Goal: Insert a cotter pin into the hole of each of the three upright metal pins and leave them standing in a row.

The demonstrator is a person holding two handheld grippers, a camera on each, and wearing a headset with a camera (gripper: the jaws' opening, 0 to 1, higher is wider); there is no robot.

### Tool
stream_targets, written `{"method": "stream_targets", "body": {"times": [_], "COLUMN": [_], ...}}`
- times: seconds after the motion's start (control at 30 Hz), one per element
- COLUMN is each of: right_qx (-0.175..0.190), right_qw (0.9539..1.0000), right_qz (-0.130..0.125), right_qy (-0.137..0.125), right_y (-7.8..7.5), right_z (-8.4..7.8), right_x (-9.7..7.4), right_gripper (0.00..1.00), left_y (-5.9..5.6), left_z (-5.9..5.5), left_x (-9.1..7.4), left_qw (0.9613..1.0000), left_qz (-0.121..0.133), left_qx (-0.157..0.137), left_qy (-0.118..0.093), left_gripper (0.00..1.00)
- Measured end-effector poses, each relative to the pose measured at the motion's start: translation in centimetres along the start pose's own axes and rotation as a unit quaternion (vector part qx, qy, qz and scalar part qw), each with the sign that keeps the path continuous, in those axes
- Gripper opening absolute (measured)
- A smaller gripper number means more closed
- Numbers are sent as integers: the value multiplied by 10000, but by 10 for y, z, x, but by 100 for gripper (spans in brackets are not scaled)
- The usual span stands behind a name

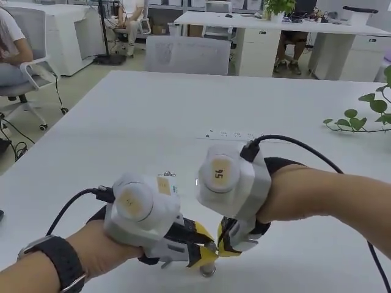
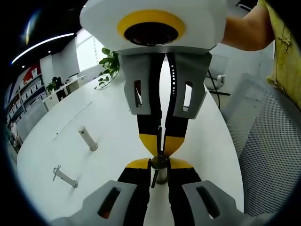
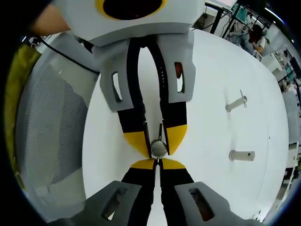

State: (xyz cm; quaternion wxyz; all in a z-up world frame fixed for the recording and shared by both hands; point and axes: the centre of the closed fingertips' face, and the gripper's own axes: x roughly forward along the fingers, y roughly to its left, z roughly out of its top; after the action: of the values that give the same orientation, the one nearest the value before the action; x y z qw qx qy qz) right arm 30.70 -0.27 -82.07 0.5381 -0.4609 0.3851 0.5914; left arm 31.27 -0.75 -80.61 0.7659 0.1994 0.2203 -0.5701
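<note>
An upright metal pin (image 1: 208, 268) stands at the table's near edge. My left gripper (image 2: 161, 165) is shut on this metal pin (image 2: 161, 172), one yellow tip on each side. Facing it from the other side, my right gripper (image 3: 158, 164) is shut on a thin cotter pin (image 2: 160, 141) held right at the pin's top (image 3: 158, 148). In the head view the left gripper (image 1: 197, 253) and the right gripper (image 1: 223, 243) meet tip to tip. Farther out, a second metal pin (image 2: 66, 177) carries a cotter pin; a third metal pin (image 2: 88, 139) is bare.
The white table (image 1: 153, 116) stretches ahead, with a power strip (image 1: 229, 134) at its middle and a leafy plant sprig (image 1: 360, 119) at the right. Behind the table are a grey chair (image 1: 186, 55), desks and seated people.
</note>
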Motion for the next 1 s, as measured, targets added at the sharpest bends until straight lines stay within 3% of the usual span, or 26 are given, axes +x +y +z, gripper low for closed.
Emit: {"method": "stream_targets", "body": {"times": [0.27, 0.87, 1.0], "right_qx": [-231, -38, 33], "right_qw": [9997, 9997, 9996], "right_qz": [-31, -87, -86], "right_qy": [-98, -235, -278], "right_y": [-2, -5, -5], "right_z": [2, -3, -7], "right_x": [0, -6, -8], "right_gripper": [4, 12, 12], "left_y": [1, 1, 2], "left_z": [0, -1, 0], "left_x": [0, 0, 0], "left_qw": [10000, 9999, 9998], "left_qz": [-15, -7, -6], "left_qx": [-40, -95, -175], "left_qy": [-9, -46, -80], "left_gripper": [11, 12, 16]}}
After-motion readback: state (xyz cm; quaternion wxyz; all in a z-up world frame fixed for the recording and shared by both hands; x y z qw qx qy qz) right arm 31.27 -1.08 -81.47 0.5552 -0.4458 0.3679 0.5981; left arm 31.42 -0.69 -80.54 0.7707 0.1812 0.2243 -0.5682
